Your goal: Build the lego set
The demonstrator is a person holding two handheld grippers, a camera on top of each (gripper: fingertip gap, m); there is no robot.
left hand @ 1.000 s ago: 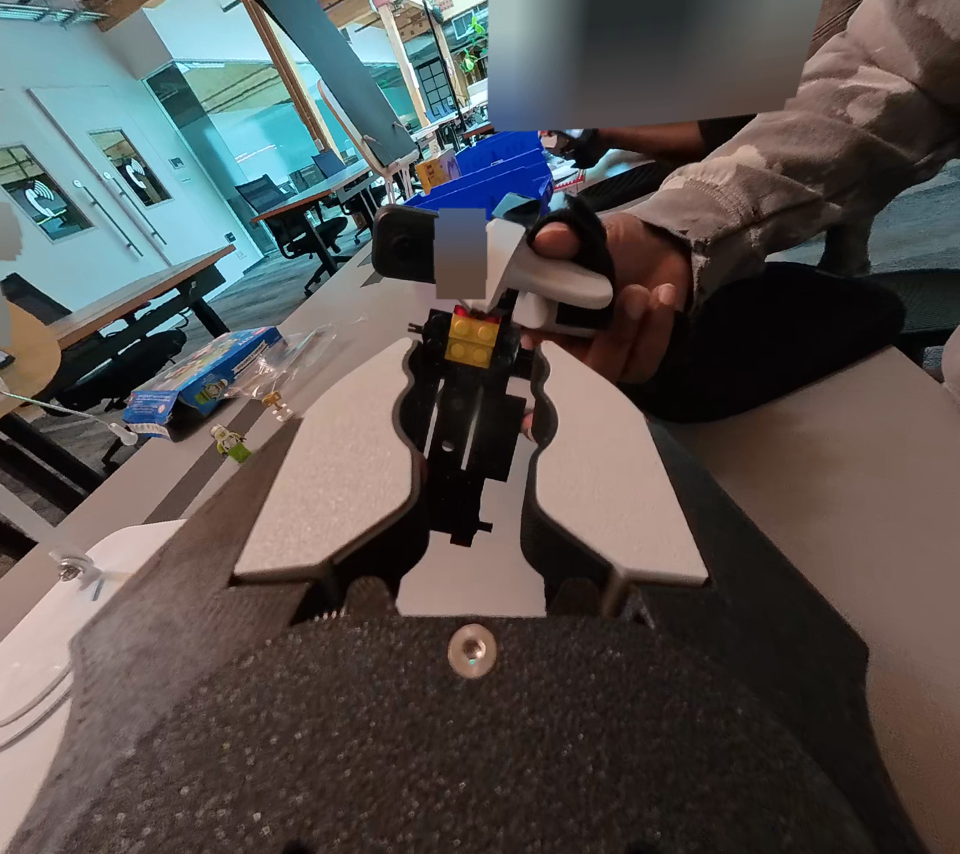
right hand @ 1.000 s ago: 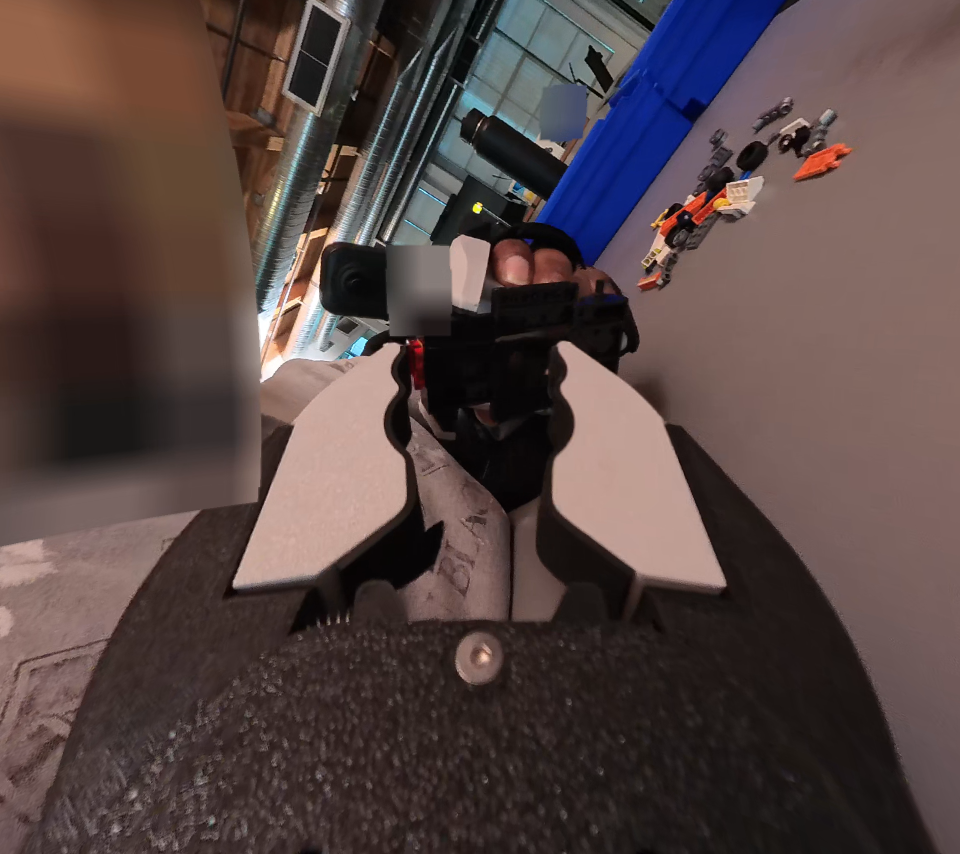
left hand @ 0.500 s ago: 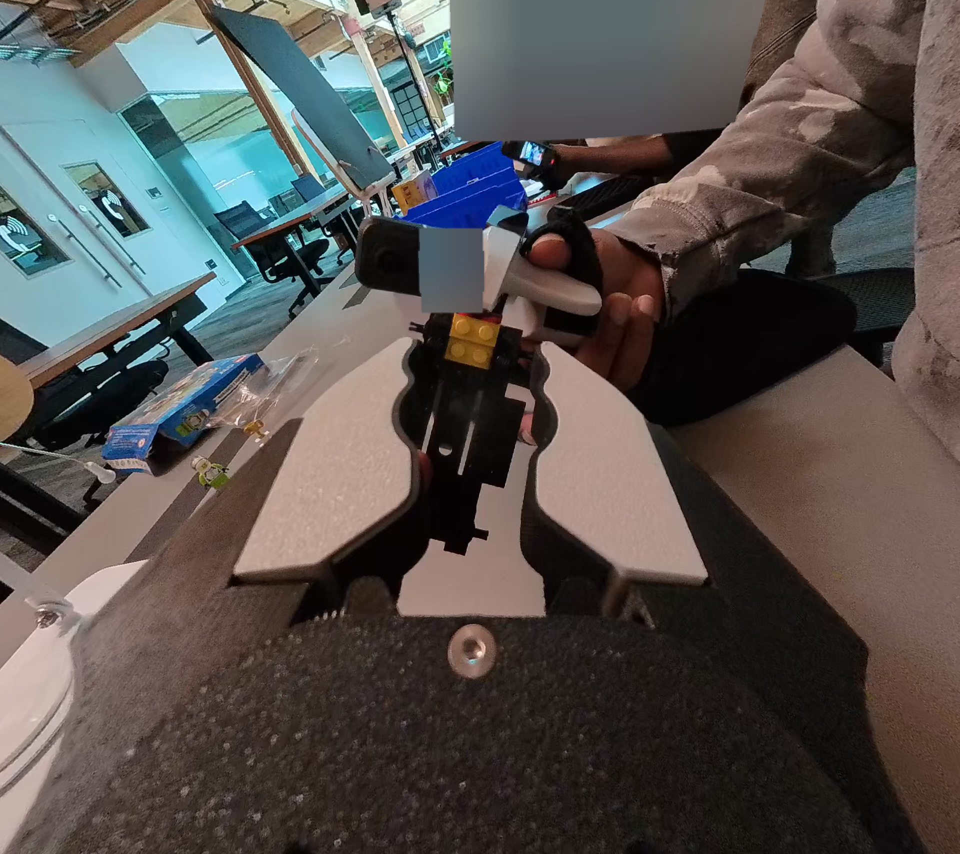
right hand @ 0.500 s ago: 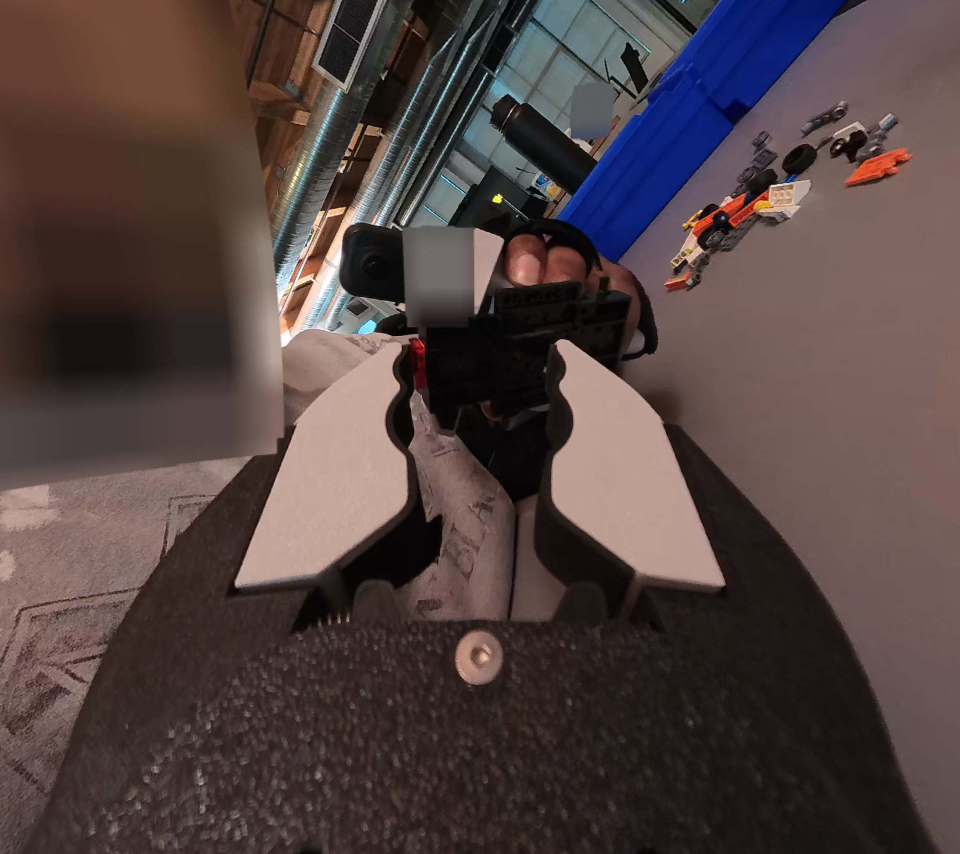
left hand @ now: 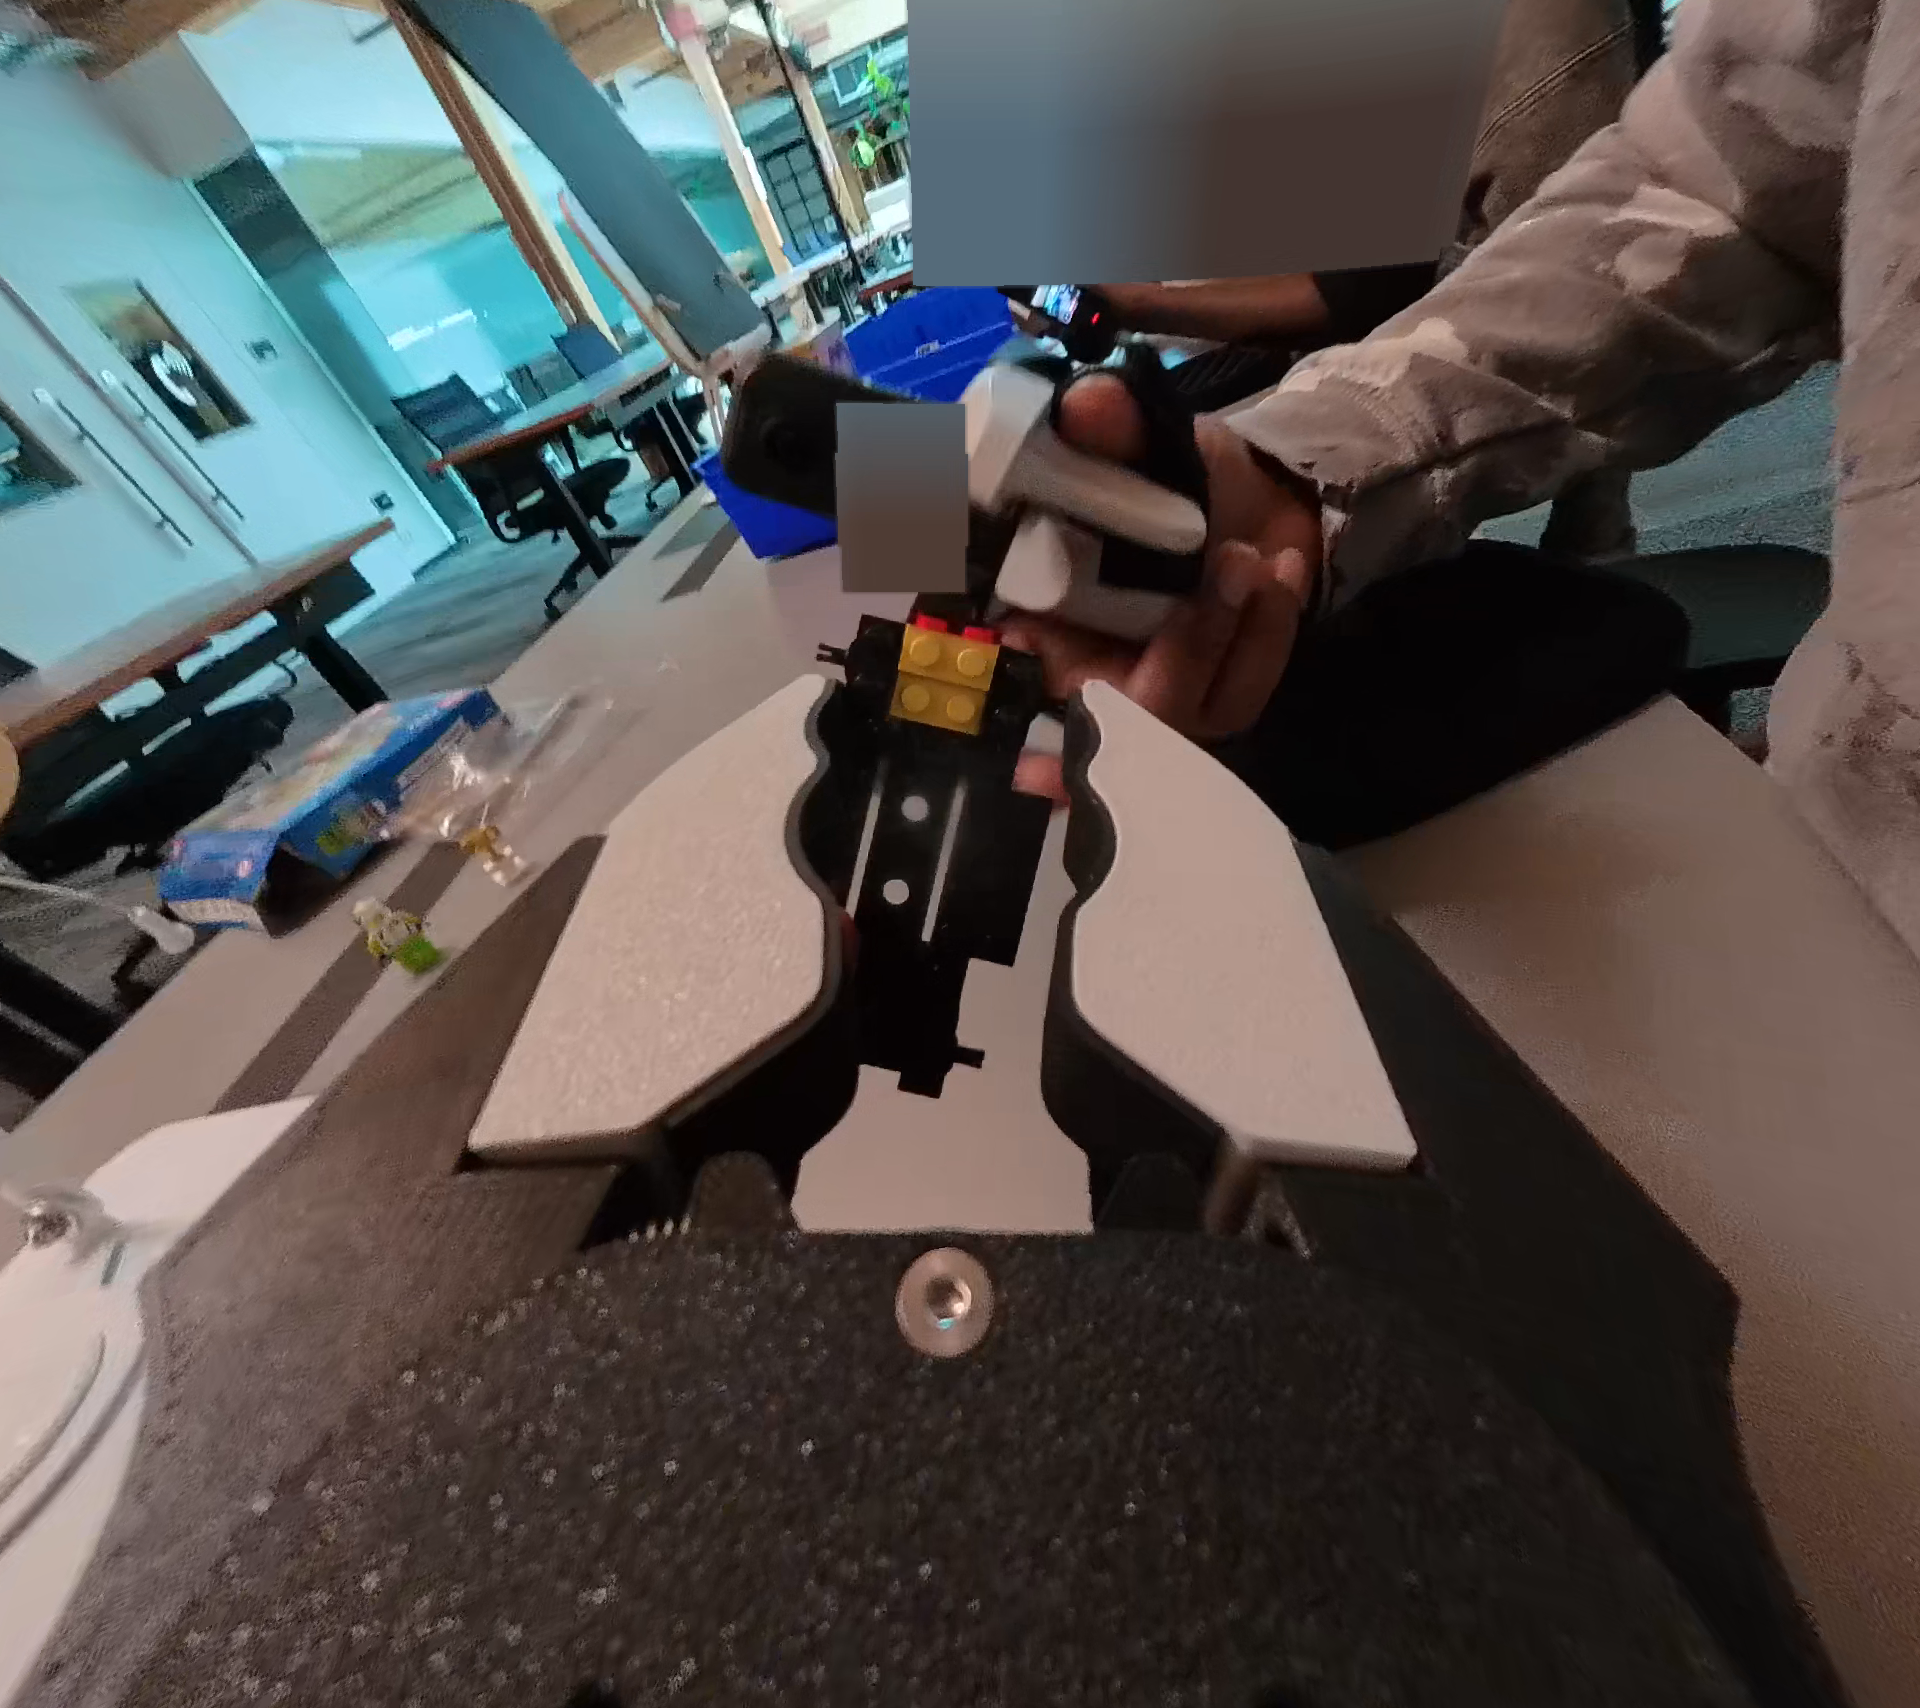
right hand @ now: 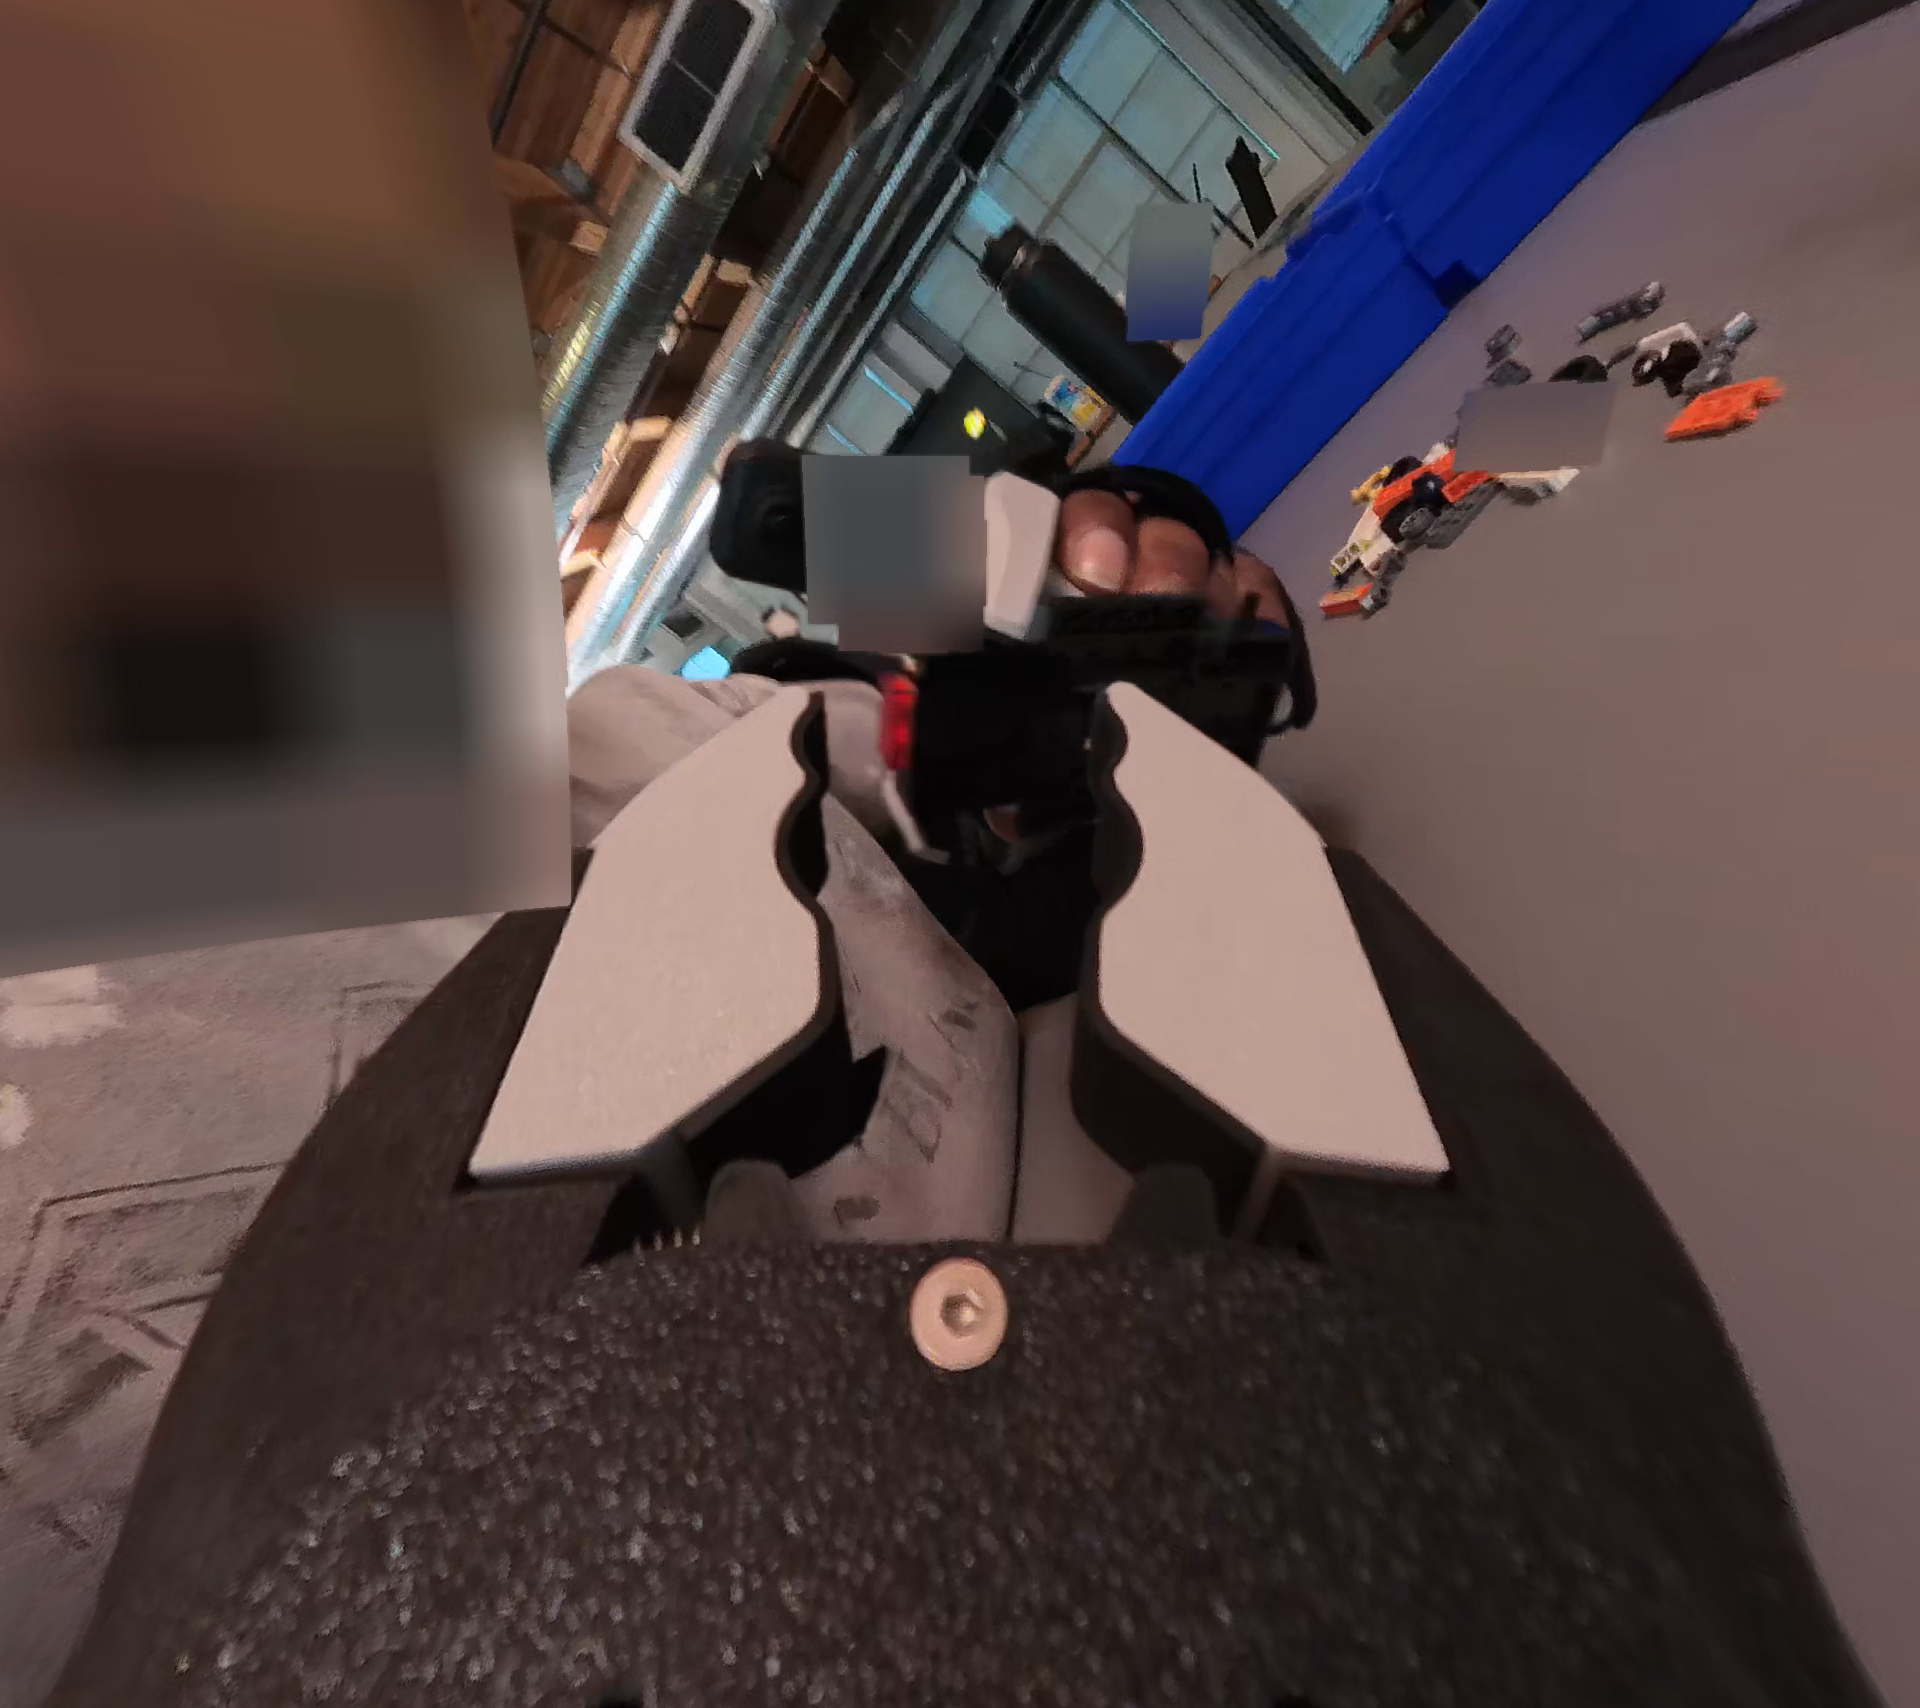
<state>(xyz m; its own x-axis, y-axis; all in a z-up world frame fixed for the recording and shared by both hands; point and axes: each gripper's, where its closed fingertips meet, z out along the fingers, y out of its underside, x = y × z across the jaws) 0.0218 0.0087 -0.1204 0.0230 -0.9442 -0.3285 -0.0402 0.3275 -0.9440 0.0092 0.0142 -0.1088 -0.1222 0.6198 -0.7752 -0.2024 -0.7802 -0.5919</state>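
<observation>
Both units are on one black lego chassis [left hand: 940, 869], held up in the air above the counter [left hand: 1621, 837] rather than resting on it. The left hand-held gripper [left hand: 945, 801] has its jaws closed on the long black plate; the yellow bricks [left hand: 943, 679] and red studs [left hand: 945, 622] sit at the far end. The right hand-held gripper [right hand: 961, 785] looks clamped on the opposite end of the same black assembly [right hand: 1003, 759], though motion blur there makes actual contact a judgement call. To do this step well: treat the left as a fixture, keep its wrist square, and have the right press straight along the stud axis with no twist, or the thin plate will flex or pop a joint. Count: two grippers, one chassis, two yellow bricks stacked, two red studs showing. One loose parts pile [right hand: 1455, 495] on the counter, well apart, too small to count, with one orange plate [right hand: 1720, 409] clear of it. One blue box [left hand: 322, 811], one clear bag [left hand: 488, 765], one green-and-white minifigure [left hand: 397, 934] and one small yellowish piece [left hand: 488, 848] I can't identify.
</observation>
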